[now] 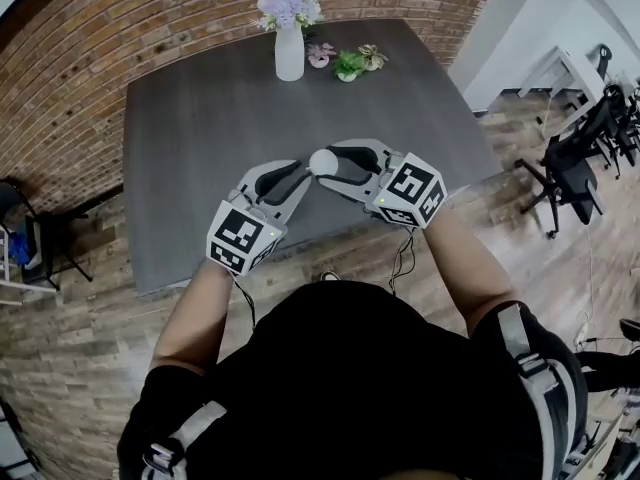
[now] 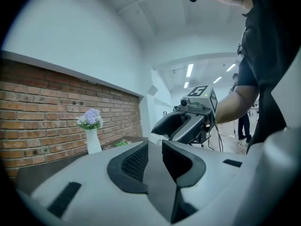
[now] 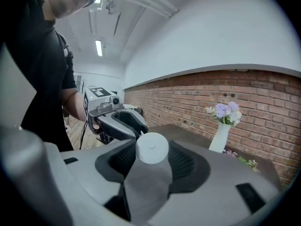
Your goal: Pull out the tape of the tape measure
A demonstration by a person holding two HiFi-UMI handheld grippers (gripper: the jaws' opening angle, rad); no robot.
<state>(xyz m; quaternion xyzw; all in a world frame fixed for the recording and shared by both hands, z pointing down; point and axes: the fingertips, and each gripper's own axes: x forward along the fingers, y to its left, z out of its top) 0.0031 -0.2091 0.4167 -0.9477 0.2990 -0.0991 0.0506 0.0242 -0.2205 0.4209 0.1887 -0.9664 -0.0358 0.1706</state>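
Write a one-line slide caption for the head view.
Above a dark table, right gripper holds a white tape measure, left gripper at its edge.

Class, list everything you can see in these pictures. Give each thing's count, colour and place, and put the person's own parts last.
table: one, dark grey, centre
vase: one, white, holding lilac flowers, at the table's far edge
small plants: three, pink, green and beige, right of the vase
brick wall: one, red-brown, behind the table
office chairs: at least two, black, on the wood floor at the right
tape measure: one, white, round, gripped between the right tongs' jaws
right tongs: one, grey-white, above the table's near edge
left tongs: one, grey-white, jaws nearly together beside the tape measure, grip unclear
forearms: two, bare, behind the tongs
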